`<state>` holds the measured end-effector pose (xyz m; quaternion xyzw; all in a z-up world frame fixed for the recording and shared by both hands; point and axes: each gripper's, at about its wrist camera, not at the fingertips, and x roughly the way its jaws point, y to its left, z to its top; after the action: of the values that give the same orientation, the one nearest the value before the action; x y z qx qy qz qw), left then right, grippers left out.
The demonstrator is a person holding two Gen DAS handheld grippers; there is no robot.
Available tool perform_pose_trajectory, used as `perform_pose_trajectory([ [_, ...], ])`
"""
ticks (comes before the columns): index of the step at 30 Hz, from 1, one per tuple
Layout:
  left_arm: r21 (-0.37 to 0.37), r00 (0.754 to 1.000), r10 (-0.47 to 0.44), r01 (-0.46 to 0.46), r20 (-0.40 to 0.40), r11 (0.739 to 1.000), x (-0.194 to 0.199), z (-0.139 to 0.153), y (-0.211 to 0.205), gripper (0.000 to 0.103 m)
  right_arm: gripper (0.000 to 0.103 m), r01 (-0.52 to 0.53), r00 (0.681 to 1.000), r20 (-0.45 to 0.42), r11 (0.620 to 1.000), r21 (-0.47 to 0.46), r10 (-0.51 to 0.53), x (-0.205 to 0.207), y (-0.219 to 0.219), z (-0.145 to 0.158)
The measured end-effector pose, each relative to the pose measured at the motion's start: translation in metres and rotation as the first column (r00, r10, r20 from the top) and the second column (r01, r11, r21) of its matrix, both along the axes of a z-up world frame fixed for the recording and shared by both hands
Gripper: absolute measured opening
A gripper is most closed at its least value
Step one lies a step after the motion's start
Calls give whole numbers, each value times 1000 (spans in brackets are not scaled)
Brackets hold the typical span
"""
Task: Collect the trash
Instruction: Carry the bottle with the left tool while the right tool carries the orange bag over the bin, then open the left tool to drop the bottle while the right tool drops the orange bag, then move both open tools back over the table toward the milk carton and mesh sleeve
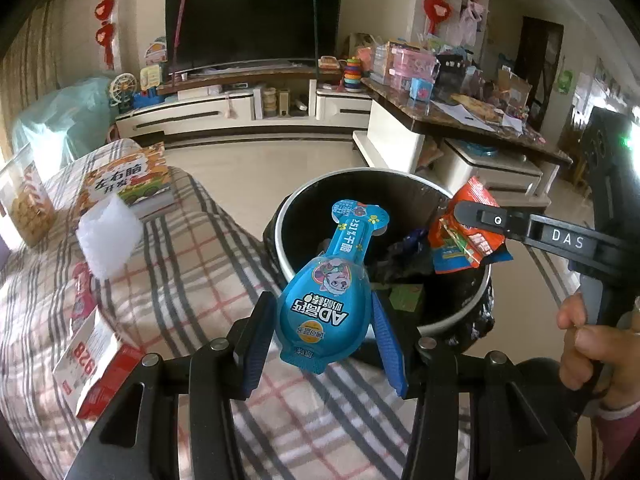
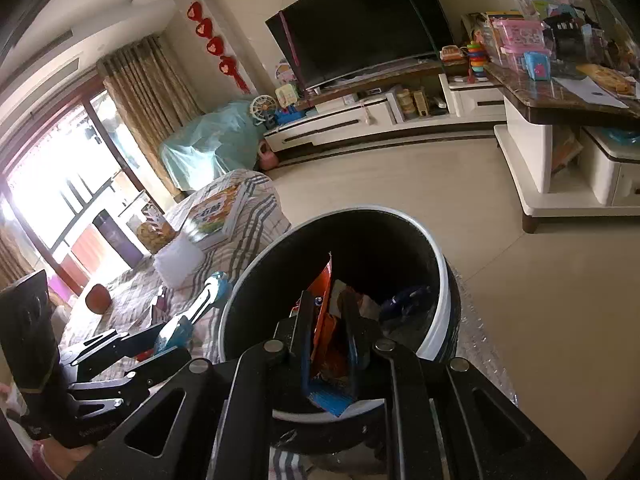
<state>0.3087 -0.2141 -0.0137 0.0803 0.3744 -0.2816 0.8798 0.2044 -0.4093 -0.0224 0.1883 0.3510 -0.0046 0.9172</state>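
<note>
Left gripper (image 1: 326,330): jaws part-way open, clamped on a blue cheese-snack packet (image 1: 328,300). The blue pads press both sides of the packet's round lower body, and its narrow neck points up and away, overlapping the near left rim of the bin.

Right gripper (image 2: 330,344): jaws nearly closed, pinching an orange snack wrapper (image 2: 326,320) with a blue edge. The wrapper hangs over the open mouth of the bin, inside its right rim as seen from the left wrist camera.

Bin (image 1: 460,314): round, black inside, with a white rim, standing on the floor against the edge of a sofa with a checked cover (image 1: 192,264). It holds dark crumpled wrappers and a green scrap at the bottom.
</note>
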Motion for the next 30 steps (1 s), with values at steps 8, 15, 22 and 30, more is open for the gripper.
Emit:
perform_pose_trajectory([
  [8,25,1000,-14,14,-9,1000,10,-3,-21,47,13,2,1000,-14,1000,-6,-2,11,-10,-3],
  [15,21,1000,-21,21,-15,1000,16,-2,-31,51,18,6,1000,-23,1000,-9,-7,18,-14,-6],
  [22,16,1000,-6,6,-2,1000,11,-3,-30,64,44,29,1000,-8,1000,7,-29,15,-17,-3],
  [30,-23,998,53,-53,-24,998,-7,-11,4,69,71,31,999,28,999,36,-32,4,-10,1],
])
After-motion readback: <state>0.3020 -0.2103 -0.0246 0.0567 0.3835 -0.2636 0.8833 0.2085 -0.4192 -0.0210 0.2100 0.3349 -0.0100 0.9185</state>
